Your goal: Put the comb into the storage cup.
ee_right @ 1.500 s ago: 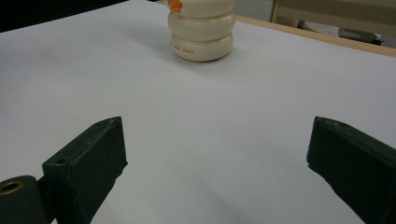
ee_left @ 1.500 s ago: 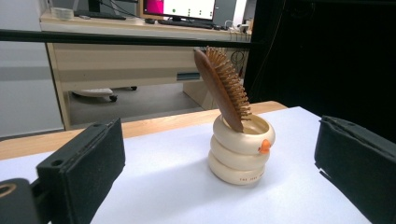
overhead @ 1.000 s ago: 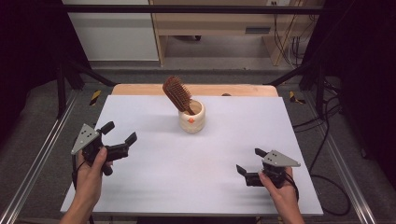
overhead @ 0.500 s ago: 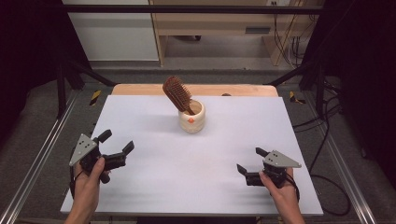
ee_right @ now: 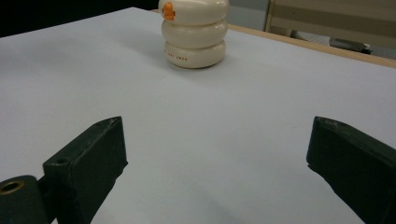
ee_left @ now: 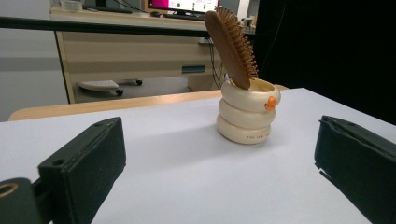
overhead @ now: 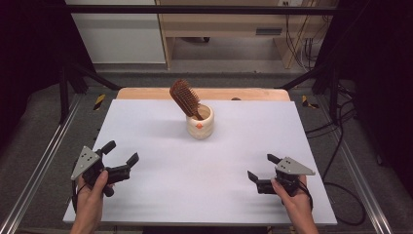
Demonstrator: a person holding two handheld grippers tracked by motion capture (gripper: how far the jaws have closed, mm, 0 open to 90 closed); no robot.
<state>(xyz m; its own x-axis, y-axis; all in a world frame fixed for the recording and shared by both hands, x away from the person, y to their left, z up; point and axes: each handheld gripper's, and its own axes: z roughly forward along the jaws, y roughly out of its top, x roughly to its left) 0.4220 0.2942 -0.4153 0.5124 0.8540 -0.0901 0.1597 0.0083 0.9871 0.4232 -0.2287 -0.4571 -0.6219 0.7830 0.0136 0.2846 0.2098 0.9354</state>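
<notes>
Wooden brush (overhead: pixel 185 97) stands handle-down in the cream cup (overhead: pixel 200 122), leaning toward your left, near the far middle of the white desk (overhead: pixel 204 195). From the high view, your left gripper (overhead: pixel 118 159) sits near the front left corner and your right gripper (overhead: pixel 257 171) near the front right; both are well apart from the cup, with fingers spread wide and nothing held. You look to be at the approach step: nothing is grasped yet, and the brush is the likely target. The desk between you and the cup is bare, so either hand has an open path forward.

In the left gripper view, the cup (ee_left: pixel 247 112) sits right of centre between the 2 wide-open fingers (ee_left: pixel 84 163), with the brush (ee_left: pixel 231 44) tilted back over its rim. Your next move probably calls for raising this hand to the height of the brush head and closing across its flat sides while the cup stays put; the cup may tip if you pull sideways.

In the right gripper view, the cup (ee_right: pixel 194 32) shows ahead and left of centre, with the fingers (ee_right: pixel 88 158) empty and far apart over bare desk. The wooden far edge lies just behind the cup, so leave margin there.
</notes>
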